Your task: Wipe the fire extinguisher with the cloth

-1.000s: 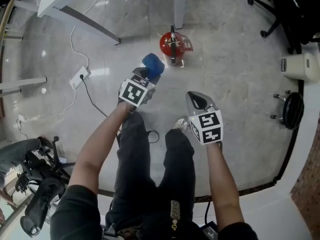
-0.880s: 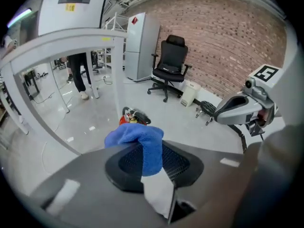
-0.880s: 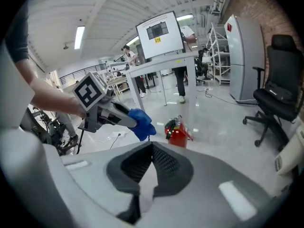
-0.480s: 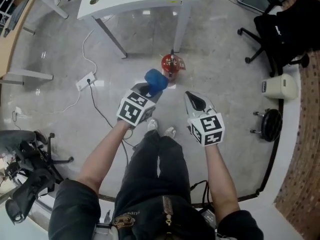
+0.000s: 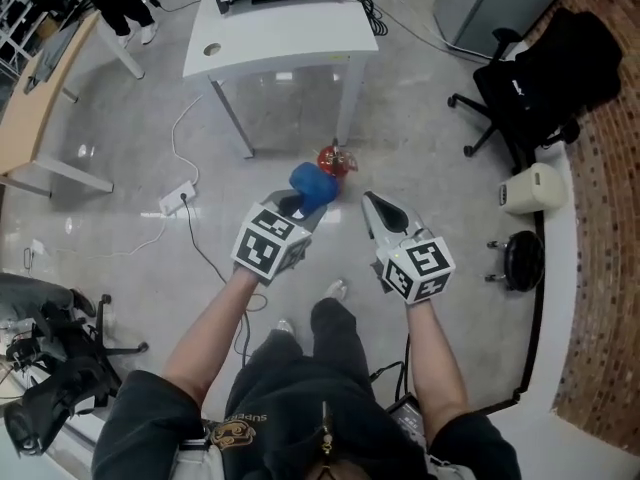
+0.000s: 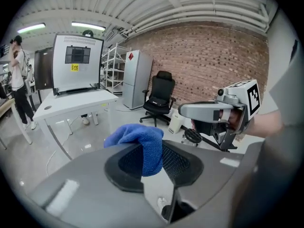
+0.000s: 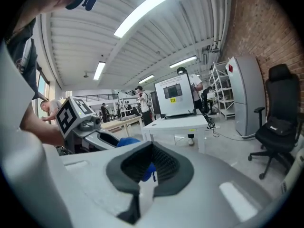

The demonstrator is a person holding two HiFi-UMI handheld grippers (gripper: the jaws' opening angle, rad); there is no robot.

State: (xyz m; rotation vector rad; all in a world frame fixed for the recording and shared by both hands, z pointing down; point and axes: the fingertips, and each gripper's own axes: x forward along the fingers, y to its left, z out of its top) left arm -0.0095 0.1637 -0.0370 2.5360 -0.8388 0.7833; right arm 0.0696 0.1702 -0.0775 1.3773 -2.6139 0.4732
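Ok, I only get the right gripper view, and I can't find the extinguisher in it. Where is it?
Observer: The head view shows the red fire extinguisher standing on the floor, beside a leg of the white table.
Operator: Is the cloth properly held?
Observer: Yes. The left gripper view shows the blue cloth pinched between the jaws of the left gripper.
Operator: Anything lying near the extinguisher?
Observer: A white power strip with its cable lies on the floor to its left in the head view, well apart from it.
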